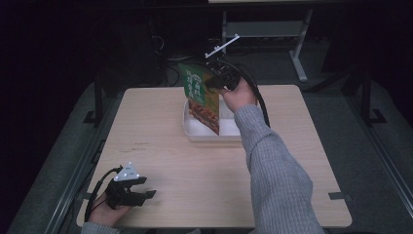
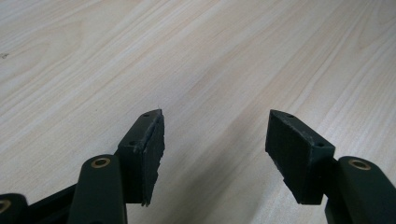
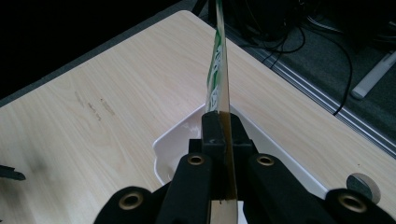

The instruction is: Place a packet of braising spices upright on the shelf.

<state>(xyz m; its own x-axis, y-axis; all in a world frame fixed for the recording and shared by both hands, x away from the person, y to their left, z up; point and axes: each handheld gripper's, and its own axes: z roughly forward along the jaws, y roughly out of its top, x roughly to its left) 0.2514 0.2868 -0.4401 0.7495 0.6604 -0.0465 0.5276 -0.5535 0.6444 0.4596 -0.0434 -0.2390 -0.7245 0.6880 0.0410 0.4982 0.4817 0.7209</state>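
The pale wood tabletop point(image 1: 170, 161) lay bare across its near half, faint dark smudges point(image 3: 95, 106) marking the grain. Beyond its far edge, black cables point(image 3: 322, 42) trailed over grey floor point(image 1: 341, 112) beside a white desk leg point(image 1: 298, 53).

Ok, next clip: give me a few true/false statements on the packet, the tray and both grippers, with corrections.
1. The right gripper is clamped on the green and orange food packet. True.
2. The packet lies flat on the table. False: it is held upright over the white tray.
3. The left gripper holds the tray. False: its jaws stand open over bare wood, with nothing between them.
4. The tray sits on the far half of the table. True.
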